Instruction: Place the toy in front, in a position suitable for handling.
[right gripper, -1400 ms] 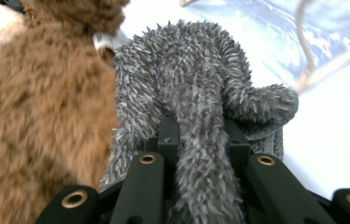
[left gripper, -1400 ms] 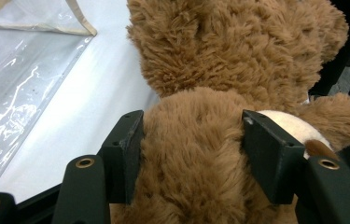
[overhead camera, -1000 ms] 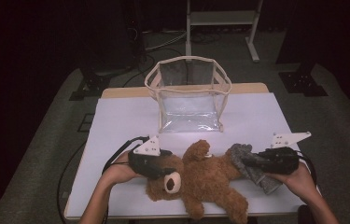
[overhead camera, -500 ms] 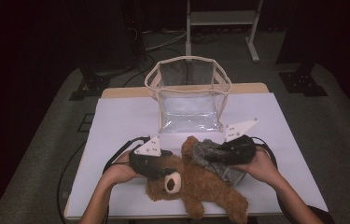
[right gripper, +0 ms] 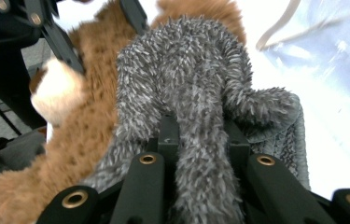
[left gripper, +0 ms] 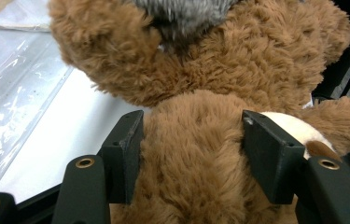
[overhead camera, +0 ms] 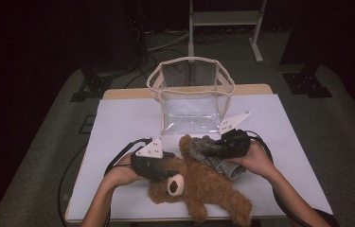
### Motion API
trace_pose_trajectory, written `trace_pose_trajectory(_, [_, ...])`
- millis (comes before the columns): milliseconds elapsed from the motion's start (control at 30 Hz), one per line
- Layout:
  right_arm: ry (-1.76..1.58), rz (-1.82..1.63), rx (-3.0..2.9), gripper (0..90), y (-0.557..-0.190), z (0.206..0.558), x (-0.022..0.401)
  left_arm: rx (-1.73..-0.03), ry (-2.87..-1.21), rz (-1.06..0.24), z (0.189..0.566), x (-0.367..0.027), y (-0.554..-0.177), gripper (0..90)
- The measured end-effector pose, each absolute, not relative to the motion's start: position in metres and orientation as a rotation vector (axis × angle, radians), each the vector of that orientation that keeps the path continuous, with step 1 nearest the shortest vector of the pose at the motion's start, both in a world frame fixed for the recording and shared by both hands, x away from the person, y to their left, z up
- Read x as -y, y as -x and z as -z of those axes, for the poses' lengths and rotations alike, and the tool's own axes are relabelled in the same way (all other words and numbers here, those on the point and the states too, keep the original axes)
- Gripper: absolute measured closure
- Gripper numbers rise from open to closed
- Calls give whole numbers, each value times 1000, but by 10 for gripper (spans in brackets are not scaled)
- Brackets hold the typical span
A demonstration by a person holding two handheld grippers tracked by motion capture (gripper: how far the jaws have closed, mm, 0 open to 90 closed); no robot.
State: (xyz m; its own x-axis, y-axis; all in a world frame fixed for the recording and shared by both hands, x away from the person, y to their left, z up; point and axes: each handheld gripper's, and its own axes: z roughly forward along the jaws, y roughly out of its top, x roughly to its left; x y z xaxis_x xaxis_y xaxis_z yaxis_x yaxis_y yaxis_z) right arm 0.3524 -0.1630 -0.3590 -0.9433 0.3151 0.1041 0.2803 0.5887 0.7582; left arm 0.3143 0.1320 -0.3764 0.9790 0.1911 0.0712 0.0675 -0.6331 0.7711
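1. Nearest the person, the left gripper [overhead camera: 154, 163] is sitting on the brown teddy bear [overhead camera: 203, 189], which is lying flat on the white table [overhead camera: 118, 123] with its pale snout facing up. In the left gripper view the two black jaws are pressing into the bear's fur from either side, so it's gripping the bear [left gripper: 196, 154] around a fat plush part. Honestly can't tell whether that's the neck or the head.
2. Just past that, the right gripper [overhead camera: 229, 144] is hovering over the bear's upper side, holding a fuzzy grey cloth [overhead camera: 208, 151]. In the right gripper view the jaws are clamping tight on a bunched fold of the cloth [right gripper: 196, 116], and the rest is draping forward and down onto the bear [right gripper: 88, 135].
3. So the cloth is lying right at the right gripper's tip, touching the bear, and the two grippers are sitting close together with the bear between them.
4. Hard to make out: the pinched bit of cloth is hiding the right gripper's pads, and the fur is swallowing the left gripper's pads. The bear's lower leg is reaching the table's near edge in the high view, and its face is mostly covered by the left gripper.
5. Farther back, a clear plastic bag [overhead camera: 191, 97] with a beige rim is standing upright and open on the table, just behind the grippers.
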Motion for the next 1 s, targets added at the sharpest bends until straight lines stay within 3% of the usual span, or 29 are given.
trace_pose_trajectory(133, [-486, -1308, -2742, 745, -354, 349, 155, -179, -2256, -184, 376, -132, -314, 402])
trace_pose_trajectory(267, [-481, -1263, -2802, 748, -353, 362, 151, -182, -2249, -176, 377, -133, -315, 401])
trace_pose_trajectory(733, [-512, -1375, -2715, 747, -302, 351, 204, -198, -2255, -201, 377, -130, -316, 394])
trace_pose_trajectory(1000, [-563, -1367, -2705, 750, -310, 374, 209, -208, -2235, -235, 368, -141, -317, 390])
